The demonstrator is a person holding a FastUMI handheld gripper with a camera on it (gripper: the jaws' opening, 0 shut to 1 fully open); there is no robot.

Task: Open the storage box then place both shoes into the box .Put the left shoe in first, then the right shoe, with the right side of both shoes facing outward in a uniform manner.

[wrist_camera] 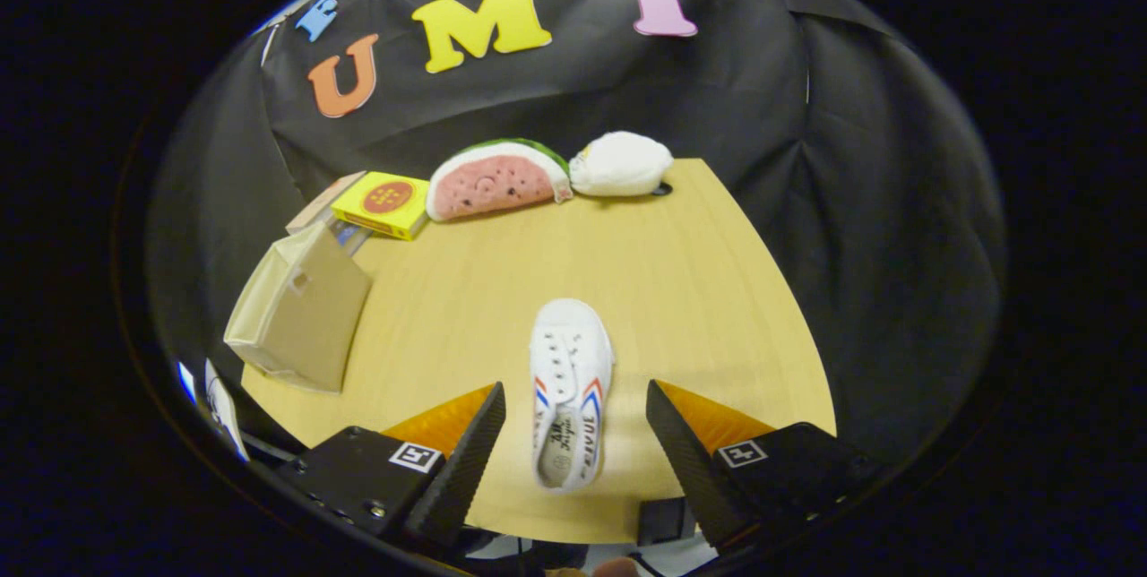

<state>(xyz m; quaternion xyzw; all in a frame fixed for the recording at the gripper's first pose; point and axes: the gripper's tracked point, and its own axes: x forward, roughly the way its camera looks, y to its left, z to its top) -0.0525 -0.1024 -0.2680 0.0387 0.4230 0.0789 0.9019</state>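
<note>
1. The gripper (573, 411) hangs over the wooden table (681, 290) with its fingers spread wide apart, gripping nothing
2. A white shoe (570, 393) lies between the fingers, toe pointing away, heel end nearest; neither finger touches it
3. The storage box (300, 313) sits off to the left at the table edge, its opening hard to make out
4. Beyond are a yellow box (383, 203), a watermelon plush (495, 180) and a white plush (621, 165), hiding a small dark object

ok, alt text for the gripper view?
Open gripper, fingers either side of a white canvas shoe lying on a light wooden table. A beige storage box sits left; a plush watermelon slice lies beyond.
</note>
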